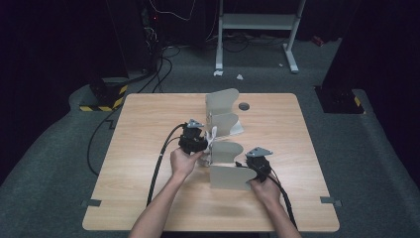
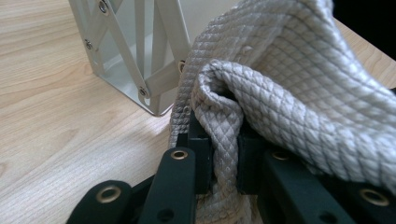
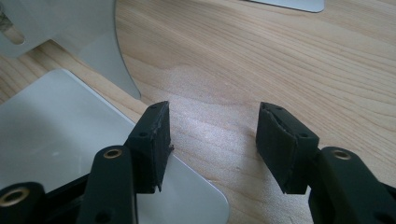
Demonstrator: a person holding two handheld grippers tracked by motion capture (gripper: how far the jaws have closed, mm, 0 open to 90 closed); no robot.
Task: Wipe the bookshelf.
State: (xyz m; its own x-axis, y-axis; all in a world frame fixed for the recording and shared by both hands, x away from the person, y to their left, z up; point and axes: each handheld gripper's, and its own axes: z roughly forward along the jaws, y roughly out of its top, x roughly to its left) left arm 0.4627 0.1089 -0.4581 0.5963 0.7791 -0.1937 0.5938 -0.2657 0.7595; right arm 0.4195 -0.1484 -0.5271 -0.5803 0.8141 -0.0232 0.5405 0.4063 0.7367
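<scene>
Two grippers work at a pale grey folding metal rack (image 1: 224, 144) standing mid-tabletop (image 1: 148, 198). Left gripper (image 1: 198, 144), at the rack's 9 o'clock, has its jaws clamped on a fold of beige quilted cloth (image 2: 289, 93) just beside the rack's riveted lattice. Right gripper (image 1: 255, 168), at 4 o'clock by the nearest panel, has its jaws wide apart, gripping nothing.

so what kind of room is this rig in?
Probably a lab or recording studio, not a home: a lone wooden table on grey carpet with dark surroundings, cables running across the floor, hazard-striped tape, and a white metal stand behind.
</scene>
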